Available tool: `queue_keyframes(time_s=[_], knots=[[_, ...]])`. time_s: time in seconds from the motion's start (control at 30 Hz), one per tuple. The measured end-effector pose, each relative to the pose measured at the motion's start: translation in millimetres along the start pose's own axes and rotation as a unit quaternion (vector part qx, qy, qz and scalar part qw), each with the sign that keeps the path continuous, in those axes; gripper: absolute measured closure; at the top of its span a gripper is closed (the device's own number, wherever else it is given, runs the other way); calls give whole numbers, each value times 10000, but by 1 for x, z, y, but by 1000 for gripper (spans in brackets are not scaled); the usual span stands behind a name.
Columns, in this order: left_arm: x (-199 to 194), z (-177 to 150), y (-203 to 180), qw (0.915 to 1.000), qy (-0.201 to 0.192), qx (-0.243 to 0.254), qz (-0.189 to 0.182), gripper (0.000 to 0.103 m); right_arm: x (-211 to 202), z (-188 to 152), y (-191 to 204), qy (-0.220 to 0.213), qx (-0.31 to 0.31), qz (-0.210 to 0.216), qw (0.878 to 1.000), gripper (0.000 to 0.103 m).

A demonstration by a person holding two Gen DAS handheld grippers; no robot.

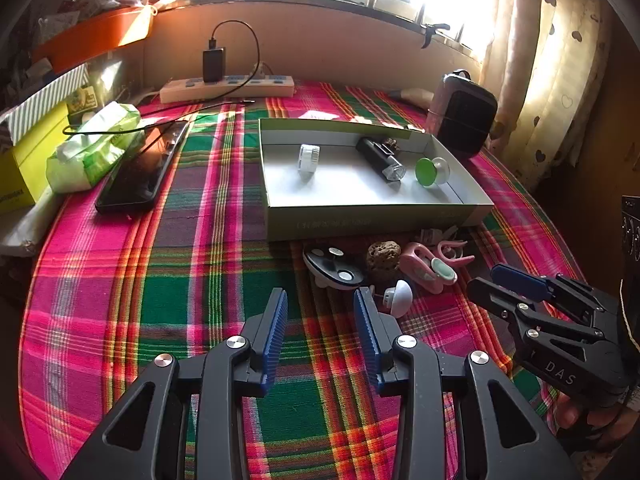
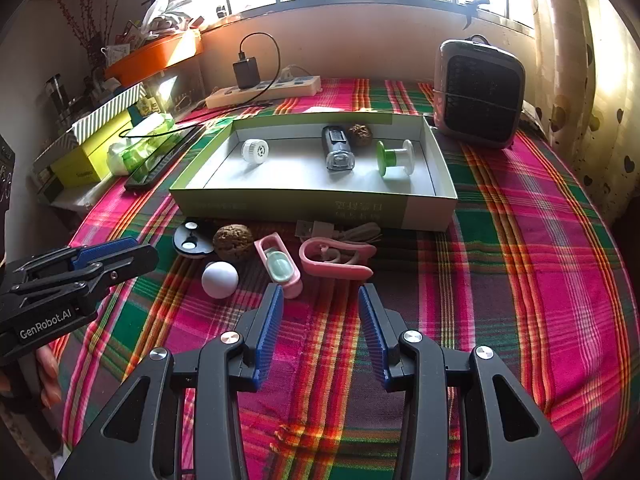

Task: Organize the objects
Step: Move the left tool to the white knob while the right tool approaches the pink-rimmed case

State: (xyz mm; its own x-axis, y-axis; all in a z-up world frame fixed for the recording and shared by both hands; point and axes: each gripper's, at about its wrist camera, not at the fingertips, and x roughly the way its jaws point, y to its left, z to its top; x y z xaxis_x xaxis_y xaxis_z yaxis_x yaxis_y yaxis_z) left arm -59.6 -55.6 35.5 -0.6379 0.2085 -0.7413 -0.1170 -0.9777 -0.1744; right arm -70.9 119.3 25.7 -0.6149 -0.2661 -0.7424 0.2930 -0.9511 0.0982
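Plaid cloth (image 2: pixel 500 240) | both our grippers, left gripper (image 1: pixel 322 308) and right gripper (image 2: pixel 320 304), gape empty | loose bits queue beside box (image 2: pixel 312 200) for sorting

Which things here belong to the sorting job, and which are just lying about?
Job:
box
white ball
walnut
pink clip
pink case
black disc piece
USB cable

Lying about:
power strip
heater
tissue pack
phone
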Motion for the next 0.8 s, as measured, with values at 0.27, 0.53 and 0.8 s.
queue_keyframes(time_s=[0.27, 0.53, 0.8], knots=[[11, 0, -10, 9999, 127, 87, -28, 70, 7, 1, -3, 60, -50, 127, 9999, 62], [21, -9, -21, 9990, 232, 353, 142, 70, 13, -3, -3, 192, -255, 233, 9992, 62], [24, -9, -28, 9988, 281, 411, 23, 70, 15, -4, -5, 252, -297, 267, 9989, 62]])
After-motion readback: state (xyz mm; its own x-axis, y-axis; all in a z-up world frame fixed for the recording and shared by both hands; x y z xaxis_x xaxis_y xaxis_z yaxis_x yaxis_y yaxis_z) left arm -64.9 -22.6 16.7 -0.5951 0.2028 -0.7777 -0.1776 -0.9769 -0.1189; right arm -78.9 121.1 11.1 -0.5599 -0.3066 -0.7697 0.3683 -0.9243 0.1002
